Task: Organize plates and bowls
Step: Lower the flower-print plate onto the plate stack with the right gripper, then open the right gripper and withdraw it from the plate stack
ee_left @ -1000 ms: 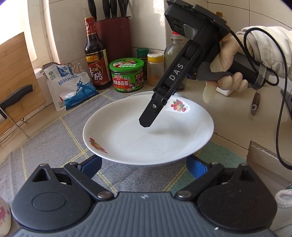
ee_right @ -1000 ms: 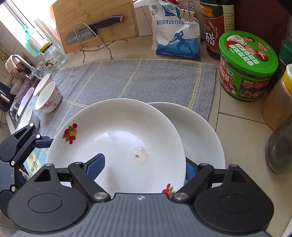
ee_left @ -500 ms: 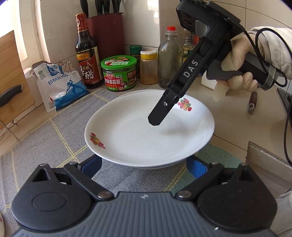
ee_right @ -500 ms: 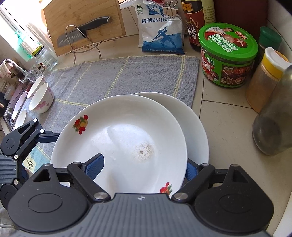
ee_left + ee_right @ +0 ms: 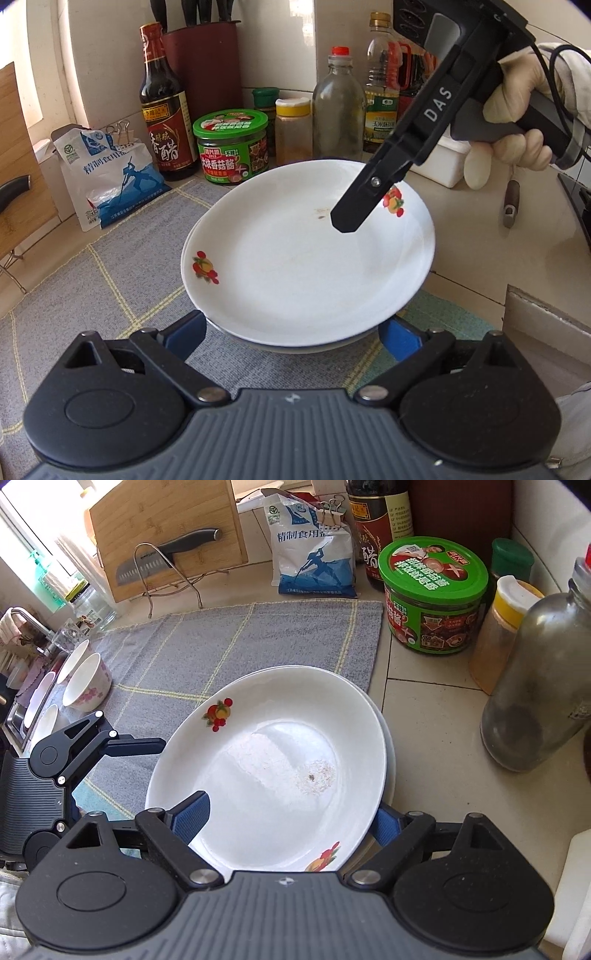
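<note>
Fruit-patterned plate (image 5: 303, 266) resting on a second plate (image 5: 388, 738) at the grey mat's (image 5: 229, 646) edge on the surface. Left gripper (image 5: 295, 328) and right gripper (image 5: 291, 816): jaws spread wide, flanking opposite rims; contact cannot be told. Bowls (image 5: 86, 683) well apart.

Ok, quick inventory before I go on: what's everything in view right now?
plates: two, white with fruit prints, one atop the other at mat's edge
bowls: at least three, white, pink flowers, mat's far end
mat: one, grey with yellow lines, under plates
salt bag: one, white and blue, behind mat
vinegar bottle: one, dark, beside bag
sauce jar: one, green lid, beside bottle
spice jar: one, yellow cap, beside sauce jar
glass bottle: one, clear, red cap, beside spice jar
knife: one, black handle, against wooden board
left gripper: one, black, open at plates' rim
right gripper: one, black, open over top plate
</note>
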A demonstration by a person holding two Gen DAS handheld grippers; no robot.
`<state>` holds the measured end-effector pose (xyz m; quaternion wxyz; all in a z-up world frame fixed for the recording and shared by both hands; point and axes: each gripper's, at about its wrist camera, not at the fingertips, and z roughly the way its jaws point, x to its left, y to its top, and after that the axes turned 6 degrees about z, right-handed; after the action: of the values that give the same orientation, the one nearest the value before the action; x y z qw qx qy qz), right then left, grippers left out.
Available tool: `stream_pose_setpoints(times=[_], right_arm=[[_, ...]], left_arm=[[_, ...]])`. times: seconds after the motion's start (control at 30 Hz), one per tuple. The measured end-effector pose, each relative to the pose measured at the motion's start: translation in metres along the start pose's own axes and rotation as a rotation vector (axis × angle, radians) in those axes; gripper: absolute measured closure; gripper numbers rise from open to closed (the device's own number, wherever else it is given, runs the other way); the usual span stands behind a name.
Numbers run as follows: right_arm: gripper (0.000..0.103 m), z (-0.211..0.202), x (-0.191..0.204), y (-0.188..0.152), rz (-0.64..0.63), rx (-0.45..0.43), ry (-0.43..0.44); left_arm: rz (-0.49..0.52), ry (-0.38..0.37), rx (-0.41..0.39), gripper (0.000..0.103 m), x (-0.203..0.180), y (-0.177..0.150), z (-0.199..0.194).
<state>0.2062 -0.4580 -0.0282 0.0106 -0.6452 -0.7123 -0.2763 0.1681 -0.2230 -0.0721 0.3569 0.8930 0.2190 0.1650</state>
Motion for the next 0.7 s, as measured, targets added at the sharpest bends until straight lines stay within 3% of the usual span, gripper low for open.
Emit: stream_pose_setpoints(times=[0.2,0.3,0.5,0.7], right_arm=[[0.010,-0.002,0.003,-0.002,-0.013,0.000,-0.033],[0.002,-0.001,0.007,-0.002,-0.028,0.002,-0.083],[0.000,-0.011,0.019,0.003,-0.092,-0.055,-0.132],[0.000,-0.007,0.053,0.007,-0.235,-0.130,-0.162]], left_arm=[[-0.014,-0.008,-0.004,0.003,0.000,0.000,0.001],[-0.013,-0.001,-0.004,0.003,-0.001,0.000,0.001],[-0.041,0.007,-0.018,0.004,-0.001,-0.001,-0.006],[-0.116,0.117,-0.054,0.004,0.004,0.000,-0.026]])
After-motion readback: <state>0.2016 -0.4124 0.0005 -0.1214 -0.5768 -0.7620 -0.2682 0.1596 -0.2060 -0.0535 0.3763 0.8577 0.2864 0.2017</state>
